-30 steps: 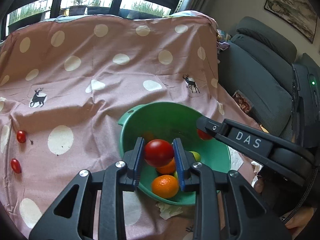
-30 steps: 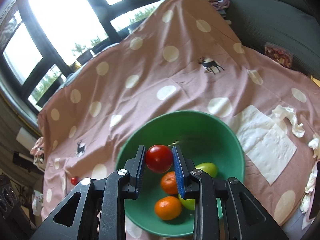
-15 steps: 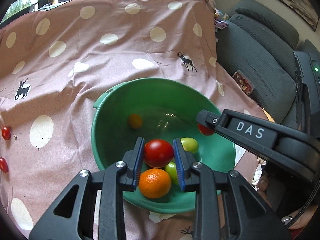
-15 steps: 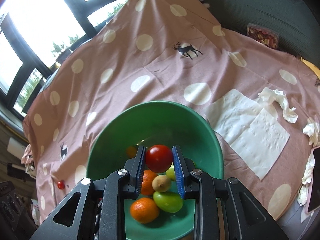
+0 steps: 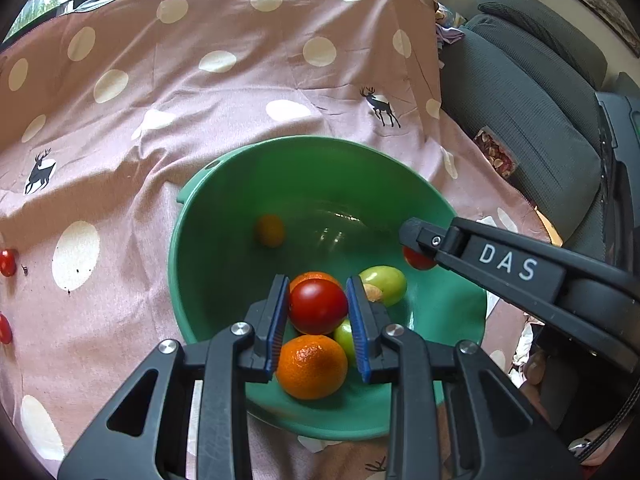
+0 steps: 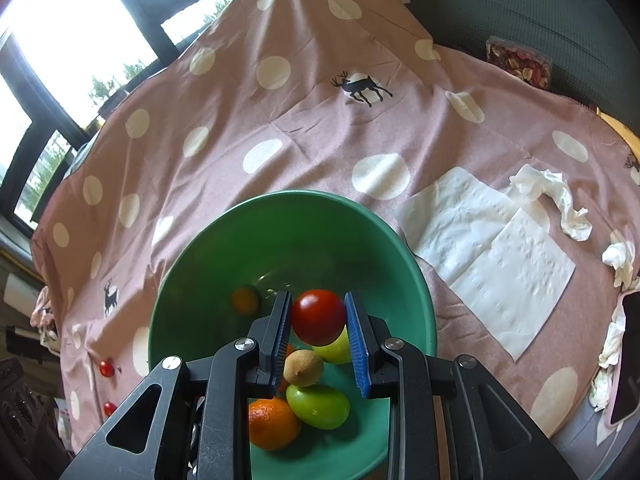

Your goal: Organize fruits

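I am holding both grippers over the round green plastic bowl (image 5: 240, 200), which is sitting on the pink cloth with cream dots and small black deer (image 5: 180, 92). My left gripper (image 5: 318, 306) is pinching a smooth round red tomato (image 5: 318, 306) between its blue-padded fingers (image 5: 279, 320), above the fruit piled at the near side of the bowl. My right gripper (image 6: 318, 316) is pinching a second red tomato (image 6: 318, 316) in the same way; in the left wrist view I am seeing that gripper reaching in from the right, with a sliver of red showing under its black tip.

In the bowl I am looking at two dimpled orange mandarins, one in front (image 5: 312, 366) and one mostly hidden behind the left gripper's tomato, two glossy green oval fruits (image 6: 318, 406), a small brownish egg-shaped fruit (image 6: 303, 368) resting on top of them, and a small orange fruit (image 5: 271, 231) lying alone on the far inner wall.

Two small red cherry tomatoes (image 5: 8, 263) are lying on the cloth, well apart from the bowl on its left. A flat white paper napkin (image 6: 492, 256) and crumpled white tissues (image 6: 552, 200) are lying on the cloth to the bowl's right. A grey upholstered sofa (image 5: 532, 80) is standing beyond the cloth's edge.
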Demonstrator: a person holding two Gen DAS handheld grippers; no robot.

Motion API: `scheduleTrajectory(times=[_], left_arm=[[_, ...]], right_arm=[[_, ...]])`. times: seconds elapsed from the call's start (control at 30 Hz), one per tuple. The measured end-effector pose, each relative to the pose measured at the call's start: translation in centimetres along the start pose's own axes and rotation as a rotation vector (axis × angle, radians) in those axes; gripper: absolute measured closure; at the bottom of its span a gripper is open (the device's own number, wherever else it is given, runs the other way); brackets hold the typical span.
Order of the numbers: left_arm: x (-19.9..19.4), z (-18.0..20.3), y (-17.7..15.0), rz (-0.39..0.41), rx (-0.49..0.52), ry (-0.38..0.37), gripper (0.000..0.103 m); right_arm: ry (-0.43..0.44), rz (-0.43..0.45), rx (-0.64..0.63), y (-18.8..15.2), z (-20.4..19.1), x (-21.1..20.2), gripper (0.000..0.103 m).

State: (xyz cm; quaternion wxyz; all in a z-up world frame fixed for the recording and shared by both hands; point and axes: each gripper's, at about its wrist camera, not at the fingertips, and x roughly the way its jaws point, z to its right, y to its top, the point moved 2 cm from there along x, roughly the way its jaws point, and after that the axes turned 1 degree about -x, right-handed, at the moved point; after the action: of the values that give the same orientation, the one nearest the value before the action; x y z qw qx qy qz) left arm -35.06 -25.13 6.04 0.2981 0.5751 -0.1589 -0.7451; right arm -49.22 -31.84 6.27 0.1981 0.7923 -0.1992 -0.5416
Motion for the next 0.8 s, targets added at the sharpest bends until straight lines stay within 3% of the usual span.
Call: scheduleTrajectory(times=[0.8], left_arm=[[0.44,-0.27,-0.08,-0.018,-0.012,0.012,0.073]], right_arm=[[-0.021,-0.027,-0.003,-0.08,0.07,0.53,0.074]])
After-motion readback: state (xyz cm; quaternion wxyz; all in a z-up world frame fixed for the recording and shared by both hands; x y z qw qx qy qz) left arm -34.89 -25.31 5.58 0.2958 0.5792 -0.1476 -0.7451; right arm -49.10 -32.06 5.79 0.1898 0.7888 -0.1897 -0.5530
